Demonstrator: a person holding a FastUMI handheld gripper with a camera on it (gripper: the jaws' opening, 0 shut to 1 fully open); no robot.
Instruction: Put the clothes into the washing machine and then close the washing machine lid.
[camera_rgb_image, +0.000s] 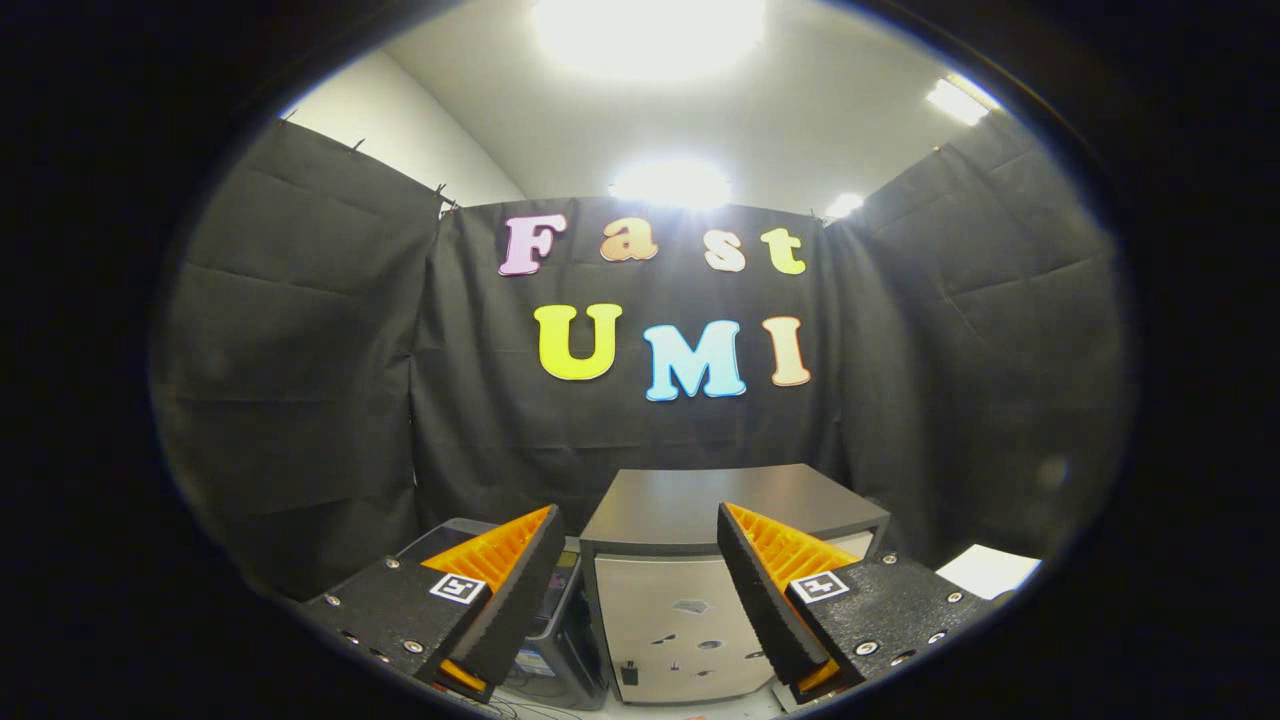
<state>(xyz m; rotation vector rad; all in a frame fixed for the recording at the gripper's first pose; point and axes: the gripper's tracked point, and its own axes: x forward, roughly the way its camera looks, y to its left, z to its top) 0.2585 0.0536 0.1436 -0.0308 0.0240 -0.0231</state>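
Observation:
My gripper (636, 512) is open, with a wide gap between its fingers (512, 600) and nothing held. Just beyond the fingers stands a box-shaped unit with a flat dark top (700, 500) and a pale front panel (670, 620) that has a few small marks on it. Partly hidden behind the left finger is a dark appliance (560, 640) with a glossy top. I cannot tell which of the two is the washing machine.
Black cloth walls (300, 400) close the booth behind and on both sides. A white flat object (985, 570) lies to the right of the right finger. Bright ceiling lights (650, 30) glare overhead.

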